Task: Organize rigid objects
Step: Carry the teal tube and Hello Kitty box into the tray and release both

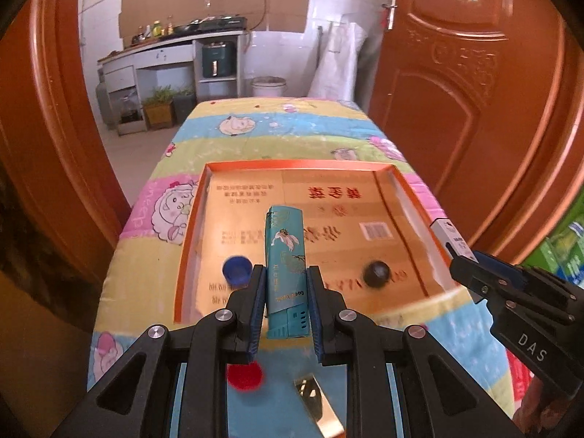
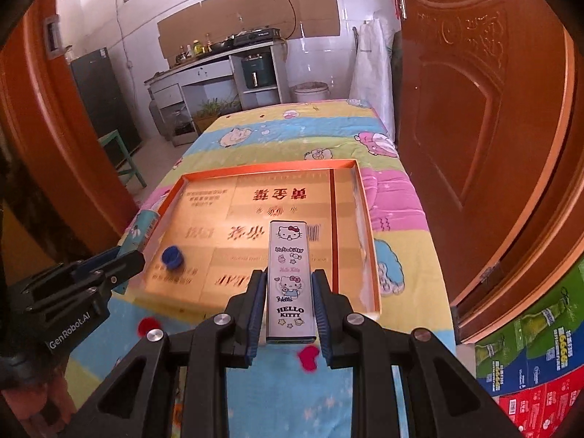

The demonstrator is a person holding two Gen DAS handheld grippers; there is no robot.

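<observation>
Left gripper (image 1: 284, 284) clasps a teal lighter (image 1: 285, 273), right gripper (image 2: 289, 292) a Hello Kitty lighter (image 2: 290, 281), centre frame above the orange tray (image 2: 368, 241); best lowered flat before releasing.

My tools work over a table draped in a pastel cartoon-print cloth (image 1: 226, 138). Directly on the cloth, ahead of both tools, lies a shallow orange-rimmed cardboard tray (image 1: 292, 163) with a gold printed floor. A round red cap (image 1: 244, 375) sits on the cloth beneath my left tool, with a gold-coloured flat piece (image 1: 317, 401) just beside it.
</observation>
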